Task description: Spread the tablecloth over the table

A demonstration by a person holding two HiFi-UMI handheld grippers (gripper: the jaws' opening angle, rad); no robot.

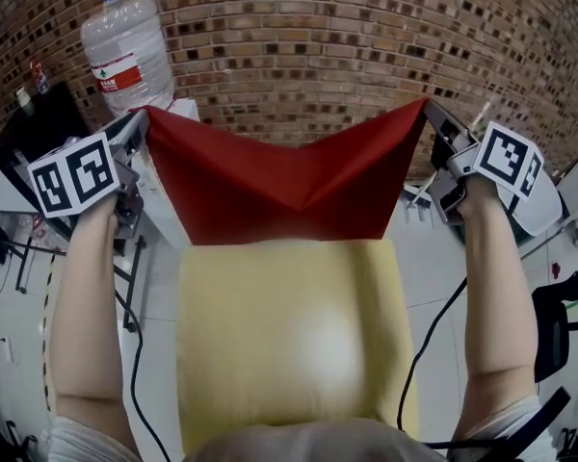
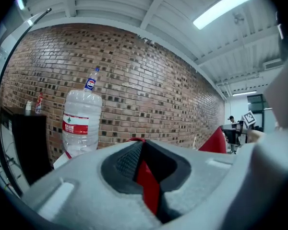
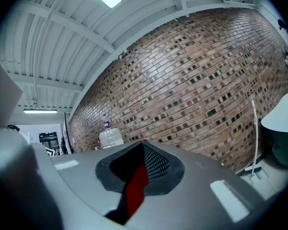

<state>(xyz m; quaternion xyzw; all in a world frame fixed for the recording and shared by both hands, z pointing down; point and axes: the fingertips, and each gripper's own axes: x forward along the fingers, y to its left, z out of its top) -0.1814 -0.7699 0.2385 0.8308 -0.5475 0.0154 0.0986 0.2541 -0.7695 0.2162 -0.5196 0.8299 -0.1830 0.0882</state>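
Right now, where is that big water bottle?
The water bottle shows at the head view's upper left, against the brick wall, just beyond the left gripper, which pinches a corner of the red tablecloth.

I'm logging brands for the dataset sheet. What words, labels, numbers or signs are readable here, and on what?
No text can be read in any view.
Water bottle, red label: white print, too blurred to read.
Its blue cap sticker: too small to read.
Left marker cube, right marker cube: black-and-white square patterns, no words.
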